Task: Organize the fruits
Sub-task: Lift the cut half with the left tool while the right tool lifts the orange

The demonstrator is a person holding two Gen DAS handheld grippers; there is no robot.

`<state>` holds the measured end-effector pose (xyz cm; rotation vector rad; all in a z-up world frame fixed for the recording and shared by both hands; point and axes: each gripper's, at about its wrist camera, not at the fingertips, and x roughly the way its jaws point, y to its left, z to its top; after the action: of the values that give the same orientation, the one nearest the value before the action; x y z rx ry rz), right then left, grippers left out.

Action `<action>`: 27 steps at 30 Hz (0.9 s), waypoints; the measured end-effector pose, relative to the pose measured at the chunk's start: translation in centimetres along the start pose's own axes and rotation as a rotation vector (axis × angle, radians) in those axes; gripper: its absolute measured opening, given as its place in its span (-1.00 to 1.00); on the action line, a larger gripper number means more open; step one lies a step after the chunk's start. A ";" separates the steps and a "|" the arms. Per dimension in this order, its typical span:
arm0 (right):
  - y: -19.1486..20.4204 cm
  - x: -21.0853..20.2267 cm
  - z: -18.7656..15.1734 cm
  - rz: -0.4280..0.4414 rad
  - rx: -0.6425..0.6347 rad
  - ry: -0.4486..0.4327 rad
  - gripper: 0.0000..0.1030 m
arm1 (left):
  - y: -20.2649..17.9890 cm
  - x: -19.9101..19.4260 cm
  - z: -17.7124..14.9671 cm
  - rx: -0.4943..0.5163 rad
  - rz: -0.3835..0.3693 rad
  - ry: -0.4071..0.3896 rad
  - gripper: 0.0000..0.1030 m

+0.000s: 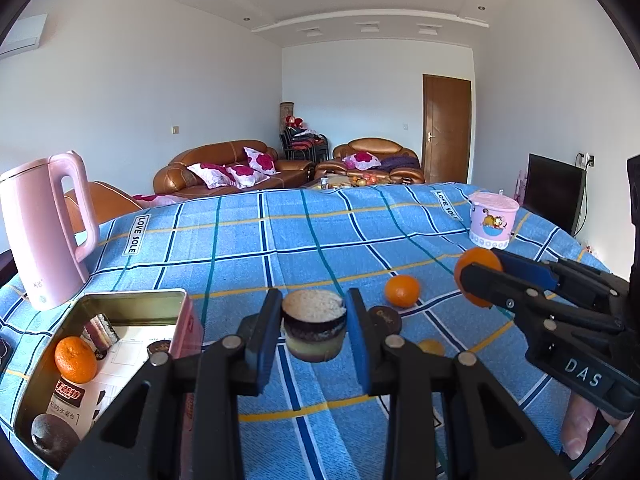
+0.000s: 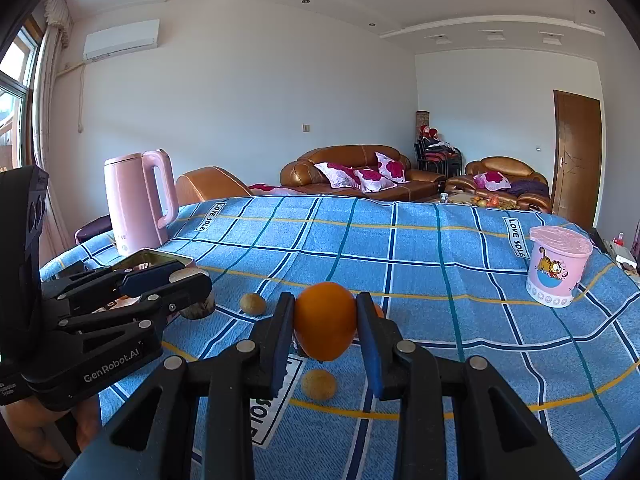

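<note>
In the left wrist view my left gripper (image 1: 314,322) is shut on a small round layered cake (image 1: 314,332) with a crumb top, held above the blue checked cloth (image 1: 280,248). My right gripper (image 2: 325,320) is shut on an orange (image 2: 325,322), also lifted off the cloth. An open pink tin (image 1: 182,320) at the lower left holds another orange (image 1: 75,360), a brown round fruit (image 1: 56,436) and snack packets. A loose orange (image 1: 402,290) lies on the cloth between the grippers. Two small tan fruits (image 2: 253,304) (image 2: 319,385) lie near the right gripper.
A pink kettle (image 1: 44,232) stands behind the tin at the far left. A pink lidded tub with a cartoon cat (image 1: 492,220) stands at the far right. A dark round biscuit (image 1: 385,319) lies beside the left gripper's right finger. Sofas and a door lie beyond the table.
</note>
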<state>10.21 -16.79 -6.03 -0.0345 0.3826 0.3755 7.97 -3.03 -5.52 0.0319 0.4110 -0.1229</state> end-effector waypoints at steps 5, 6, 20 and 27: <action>0.2 -0.5 -0.1 -0.003 -0.011 -0.024 -0.36 | -0.1 -0.5 0.0 0.007 0.011 -0.025 -0.34; 0.3 -0.6 0.0 -0.005 -0.014 -0.029 -0.36 | -0.1 -0.5 0.0 0.007 0.014 -0.030 -0.34; 1.1 -1.5 0.0 0.000 -0.043 -0.082 -0.36 | -0.7 -2.2 0.0 0.053 0.053 -0.111 -0.34; 2.0 -1.2 0.3 0.020 -0.054 -0.080 -0.36 | 0.4 -3.2 0.2 0.039 0.084 -0.116 -0.34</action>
<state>8.49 -15.33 -5.26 -0.0677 0.2938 0.4054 5.22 -2.25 -4.02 0.0802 0.2911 -0.0499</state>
